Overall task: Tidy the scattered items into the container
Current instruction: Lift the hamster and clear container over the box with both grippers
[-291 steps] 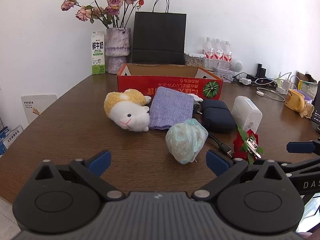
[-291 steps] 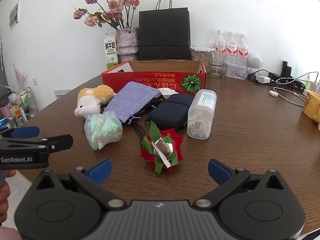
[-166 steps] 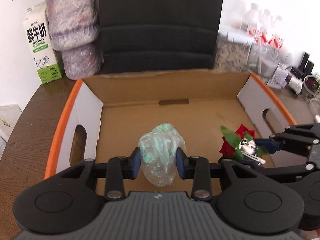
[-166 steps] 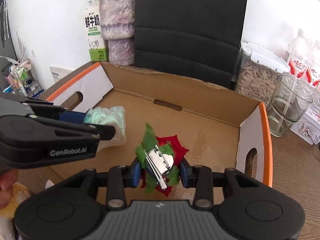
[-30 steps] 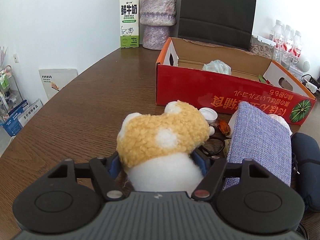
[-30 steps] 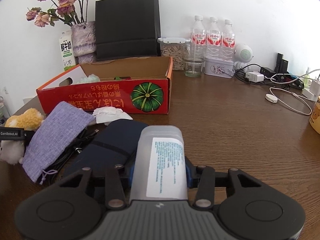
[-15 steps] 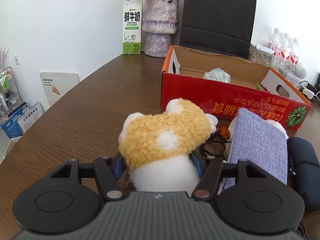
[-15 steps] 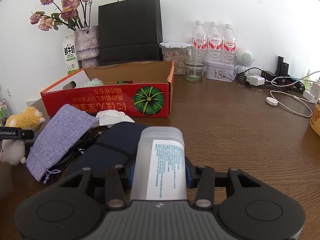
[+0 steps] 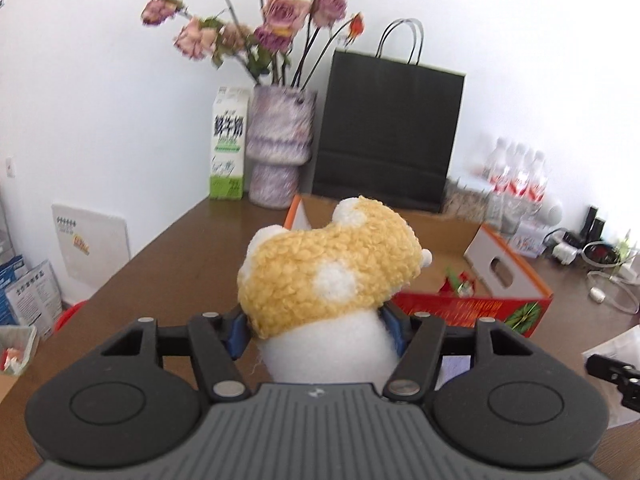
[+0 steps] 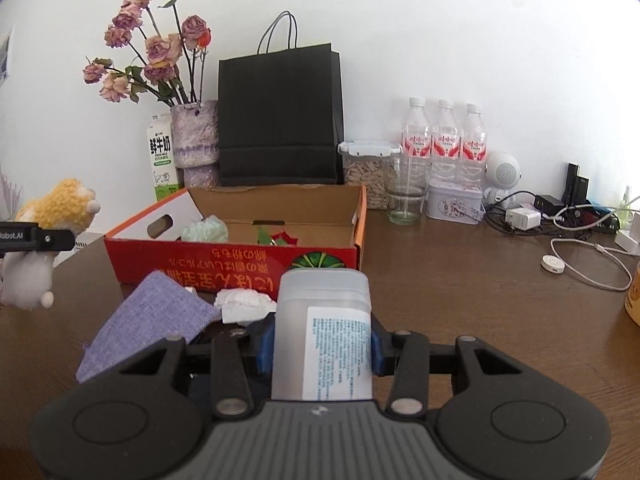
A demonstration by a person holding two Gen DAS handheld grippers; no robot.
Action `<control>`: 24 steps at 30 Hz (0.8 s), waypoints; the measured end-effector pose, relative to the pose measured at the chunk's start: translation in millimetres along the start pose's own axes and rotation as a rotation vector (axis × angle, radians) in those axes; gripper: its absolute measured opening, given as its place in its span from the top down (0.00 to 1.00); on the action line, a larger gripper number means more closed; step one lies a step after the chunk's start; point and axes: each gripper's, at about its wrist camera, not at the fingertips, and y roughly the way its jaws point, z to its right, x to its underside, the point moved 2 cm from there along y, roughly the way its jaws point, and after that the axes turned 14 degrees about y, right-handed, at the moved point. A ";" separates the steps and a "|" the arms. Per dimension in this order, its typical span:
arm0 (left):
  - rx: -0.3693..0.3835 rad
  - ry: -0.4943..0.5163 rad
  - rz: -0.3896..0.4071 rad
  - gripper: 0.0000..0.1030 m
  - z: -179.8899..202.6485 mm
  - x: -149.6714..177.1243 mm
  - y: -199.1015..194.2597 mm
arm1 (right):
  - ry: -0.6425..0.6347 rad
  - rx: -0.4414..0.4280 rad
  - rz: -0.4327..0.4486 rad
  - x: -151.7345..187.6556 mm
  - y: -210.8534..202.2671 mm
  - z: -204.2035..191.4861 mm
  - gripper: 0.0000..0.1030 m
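Left wrist view: left gripper [image 9: 316,330] clamps plush toy [image 9: 328,276], now lifted; right gripper [image 10: 316,346] grips plastic jar [image 10: 322,336], raised off pouch.

clear plastic water bottles with red labels [image 10: 439,140]: 3 | black paper carrier bag [image 10: 280,120]: 1 | white-and-green milk carton [image 10: 161,162]: 1 | red cardboard box [image 10: 236,258]: 1 (open-topped) | yellow-and-white plush toy [image 9: 328,280]: 1 | lilac woven fabric pouch [image 10: 148,328]: 1

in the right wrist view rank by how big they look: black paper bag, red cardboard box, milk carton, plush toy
1. red cardboard box, widest spread in the picture.
2. black paper bag; close to the box in area, and it stands farther back, so this order is unsure.
3. plush toy.
4. milk carton, partly hidden behind the vase and farthest away.
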 end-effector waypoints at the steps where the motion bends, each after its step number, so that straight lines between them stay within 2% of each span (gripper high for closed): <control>1: 0.006 0.004 0.018 0.38 1.2 -6.0 -0.1 | -0.005 -0.007 0.012 -5.3 0.2 -1.4 0.59; 8: 0.020 0.012 0.156 0.38 9.2 -50.9 10.9 | -0.052 -0.048 0.145 -57.4 11.1 -15.9 0.59; 13: 0.039 0.000 0.209 0.38 17.3 -74.8 30.3 | -0.057 -0.092 0.220 -95.6 30.6 -29.0 0.59; 19: 0.052 -0.033 0.223 0.38 22.3 -90.3 65.8 | -0.032 -0.146 0.255 -126.9 65.8 -43.8 0.59; 24: 0.063 -0.060 0.181 0.38 21.3 -93.8 105.0 | 0.001 -0.166 0.248 -138.6 101.9 -52.8 0.59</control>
